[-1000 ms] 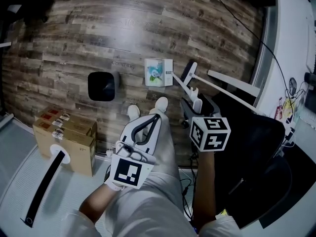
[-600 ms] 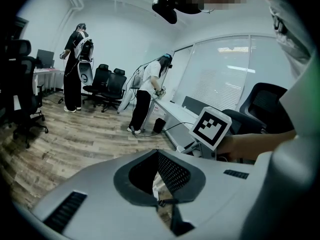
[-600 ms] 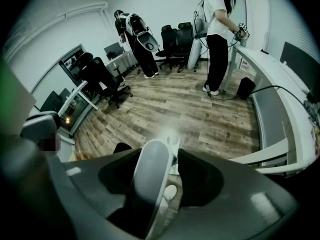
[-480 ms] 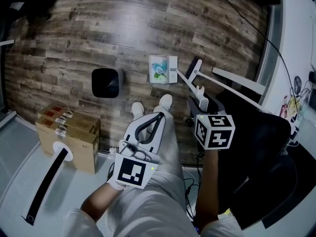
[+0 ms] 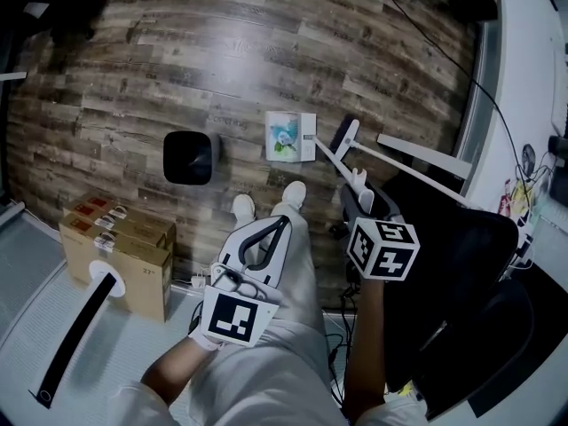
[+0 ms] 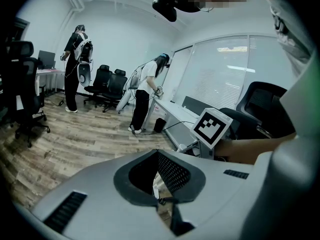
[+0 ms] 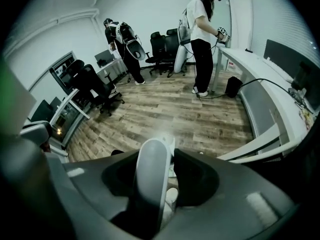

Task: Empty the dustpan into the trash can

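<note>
The dustpan [image 5: 288, 136], a square white pan, sat on the plank floor [image 5: 133, 69] near the black, round-cornered trash can [image 5: 188, 158]. Its long white handle [image 5: 330, 156] slanted up and back toward the seated person. The right gripper [image 5: 358, 195] had just been closing round the handle's rounded tip (a dark gap showed at one side, so no clamp). Pan and can lay where they had a second before. The left gripper [image 5: 282, 222] hovered over the lap, jaws together, empty.
</note>
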`<state>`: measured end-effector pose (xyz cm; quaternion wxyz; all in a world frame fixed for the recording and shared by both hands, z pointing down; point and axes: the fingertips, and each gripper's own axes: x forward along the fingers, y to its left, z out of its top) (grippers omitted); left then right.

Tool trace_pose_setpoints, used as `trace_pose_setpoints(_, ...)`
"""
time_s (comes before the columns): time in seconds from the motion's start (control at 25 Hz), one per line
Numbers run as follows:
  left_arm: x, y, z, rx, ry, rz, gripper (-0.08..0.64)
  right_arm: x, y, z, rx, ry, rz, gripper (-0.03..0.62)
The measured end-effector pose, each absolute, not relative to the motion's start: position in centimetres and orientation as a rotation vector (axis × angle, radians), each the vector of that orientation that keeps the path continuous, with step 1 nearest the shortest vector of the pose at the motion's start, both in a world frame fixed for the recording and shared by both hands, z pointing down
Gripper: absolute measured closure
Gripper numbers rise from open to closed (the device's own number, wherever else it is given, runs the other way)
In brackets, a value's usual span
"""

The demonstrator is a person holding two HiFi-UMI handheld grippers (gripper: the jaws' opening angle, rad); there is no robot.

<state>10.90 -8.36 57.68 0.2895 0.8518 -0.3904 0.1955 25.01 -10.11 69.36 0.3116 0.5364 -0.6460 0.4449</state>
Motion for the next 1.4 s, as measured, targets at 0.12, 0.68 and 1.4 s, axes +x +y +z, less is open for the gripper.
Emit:
trace_pose_setpoints(0.12, 10.9, -8.1, 57.3, 2.291, -1.051, 0.515, 0.554, 25.9, -10.0, 69.1, 1.466, -1.678, 1.082, 0.448)
trace_pose_setpoints(0.68, 10.1, -5.4, 56.1, 2.303, -1.06, 0.506, 0.554, 24.7, -8.5, 66.7, 1.507, -1.68, 0.892, 0.476)
trace_pose_setpoints(1.4, 6.3, -2.7, 50.0, 2.292, -1.162, 0.444, 0.554, 22.4, -6.3, 57.3, 1.593, -1.762, 0.834, 0.476)
